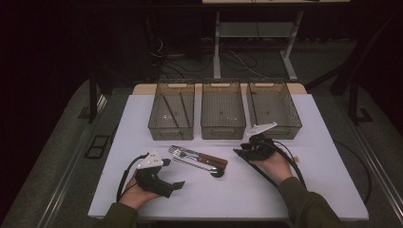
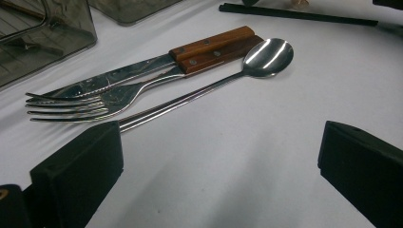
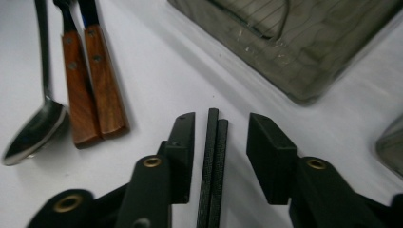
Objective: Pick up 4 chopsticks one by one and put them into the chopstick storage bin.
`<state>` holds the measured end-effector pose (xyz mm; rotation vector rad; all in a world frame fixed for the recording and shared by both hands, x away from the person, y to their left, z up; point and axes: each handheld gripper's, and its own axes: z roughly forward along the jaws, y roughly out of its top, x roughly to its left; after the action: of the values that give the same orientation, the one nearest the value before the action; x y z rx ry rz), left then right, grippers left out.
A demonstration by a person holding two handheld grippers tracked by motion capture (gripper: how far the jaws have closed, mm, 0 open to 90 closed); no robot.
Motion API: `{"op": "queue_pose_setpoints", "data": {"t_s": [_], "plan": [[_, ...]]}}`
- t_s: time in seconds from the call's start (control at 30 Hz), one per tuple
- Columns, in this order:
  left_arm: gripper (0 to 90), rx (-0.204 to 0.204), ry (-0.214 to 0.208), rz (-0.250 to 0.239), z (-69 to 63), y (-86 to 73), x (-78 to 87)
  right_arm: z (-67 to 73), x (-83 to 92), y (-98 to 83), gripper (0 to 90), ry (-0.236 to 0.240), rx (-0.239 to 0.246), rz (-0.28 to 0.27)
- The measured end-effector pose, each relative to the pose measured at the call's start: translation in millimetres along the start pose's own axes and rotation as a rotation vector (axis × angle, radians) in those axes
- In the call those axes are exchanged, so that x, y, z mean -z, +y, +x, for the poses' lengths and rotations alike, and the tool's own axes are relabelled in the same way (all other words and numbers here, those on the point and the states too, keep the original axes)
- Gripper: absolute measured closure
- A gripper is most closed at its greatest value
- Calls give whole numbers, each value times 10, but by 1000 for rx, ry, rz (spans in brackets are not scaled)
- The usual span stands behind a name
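Table: white top [image 1: 285,185] carrying 3 smoky clear bins in a row along the far edge; dark floor with cables beyond
Left bin: [image 1: 172,110] holds 2 long dark sticks lying lengthwise
Middle bin: [image 1: 223,109] looks bare inside
Right bin: [image 1: 274,108] looks bare inside; its near wall is close to the right gripper
Cutlery: knife [image 2: 142,71] and fork [image 2: 95,102] with wooden handles lie side by side, touching, in front of the middle bin; a steel spoon [image 2: 266,57] lies along them on the near side, its bowl by the handle ends
Chopsticks: a black pair [image 3: 212,166] lies flat on the table, the 2 sticks touching along their length, right of the cutlery handles
Left gripper: [image 1: 164,183] held in the left hand at the near left of the table; jaws spread wide, nothing between them; the cutlery lies just ahead of it and the spoon's stem end passes behind 1 jaw
Right gripper: [image 3: 221,137] held in the right hand, low over the table; jaws parted, straddling the chopsticks with a gap on each side; not clamped on them
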<state>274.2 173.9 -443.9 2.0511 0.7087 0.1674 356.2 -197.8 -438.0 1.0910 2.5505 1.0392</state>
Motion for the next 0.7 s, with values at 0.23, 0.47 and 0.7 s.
{"op": "queue_pose_setpoints", "data": {"t_s": [0.23,0.47,0.7], "plan": [[1,-1,-1,-1,-5,1,3,7,212,-37,572,38,-15,-38],[1,0,-1,-2,-6,1,3,56,425,-142,619,58,-16,-51],[1,-1,-1,-2,-8,1,12,155,615,-314,712,70,0,-44]]}}
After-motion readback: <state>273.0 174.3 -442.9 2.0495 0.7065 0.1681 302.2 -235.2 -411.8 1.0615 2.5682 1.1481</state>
